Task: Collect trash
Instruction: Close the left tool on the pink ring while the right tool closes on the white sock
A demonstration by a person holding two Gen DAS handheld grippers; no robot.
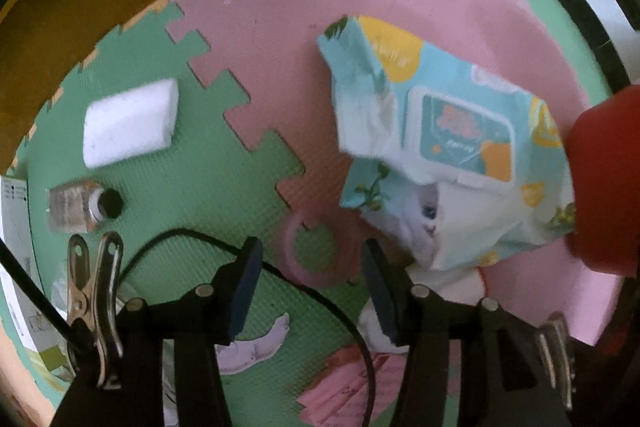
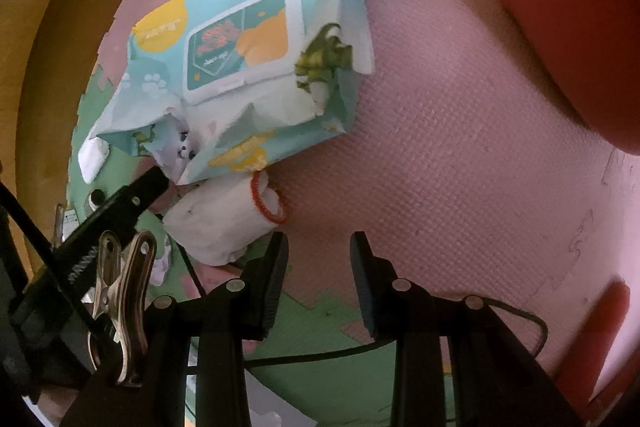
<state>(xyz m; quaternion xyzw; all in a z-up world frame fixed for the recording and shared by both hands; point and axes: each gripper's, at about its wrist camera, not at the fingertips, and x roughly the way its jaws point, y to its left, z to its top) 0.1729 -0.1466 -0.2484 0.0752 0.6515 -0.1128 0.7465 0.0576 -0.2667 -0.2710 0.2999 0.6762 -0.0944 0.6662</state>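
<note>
A torn light-blue wet-wipes pack (image 1: 440, 131) (image 2: 248, 67) lies on the pink part of the foam mat (image 1: 280, 27). A white wad with a red band (image 2: 228, 223) (image 1: 448, 285) rests just below it. My left gripper (image 1: 312, 279) points down at the mat and is open, nothing pressed between its pads. A pink ring (image 1: 294, 255) lies on the mat under the gap. One left finger (image 2: 136, 195) reaches the pack's torn corner in the right wrist view. My right gripper (image 2: 320, 267) hangs open over bare pink mat, right of the wad.
On the green mat lie a white foam block (image 1: 130, 123), a small clear bottle with a black cap (image 1: 80, 207), a pale purple scrap (image 1: 256, 343) and crumpled pink paper (image 1: 344, 387). A red rounded object (image 1: 608, 179) (image 2: 568, 7) stands at the right. A black cable (image 1: 192, 233) crosses the mat.
</note>
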